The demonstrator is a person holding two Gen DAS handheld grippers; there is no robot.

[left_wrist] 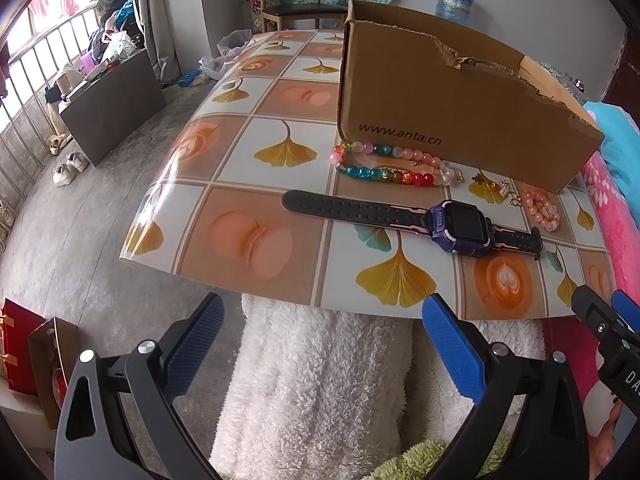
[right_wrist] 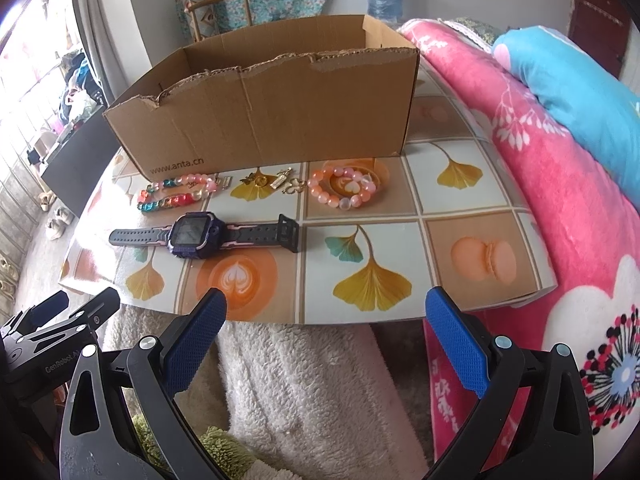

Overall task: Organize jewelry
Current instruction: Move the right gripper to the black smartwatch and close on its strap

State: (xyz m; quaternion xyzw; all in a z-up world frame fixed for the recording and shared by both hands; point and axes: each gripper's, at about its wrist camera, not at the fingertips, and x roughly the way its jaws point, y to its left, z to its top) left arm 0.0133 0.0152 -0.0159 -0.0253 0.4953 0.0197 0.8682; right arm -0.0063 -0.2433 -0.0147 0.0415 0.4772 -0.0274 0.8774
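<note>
On table, two bracelets, one watch

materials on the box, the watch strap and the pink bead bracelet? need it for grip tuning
Open brown cardboard box: corrugated cardboard, matte; the torn top edge shows fluting.
Purple smartwatch's black perforated strap: looks like rubber or silicone, lies flat and limp, dull sheen.
Round pink bead bracelet: glossy translucent beads, glass or plastic, cannot tell which.
Both grippers open, off the table.
</note>
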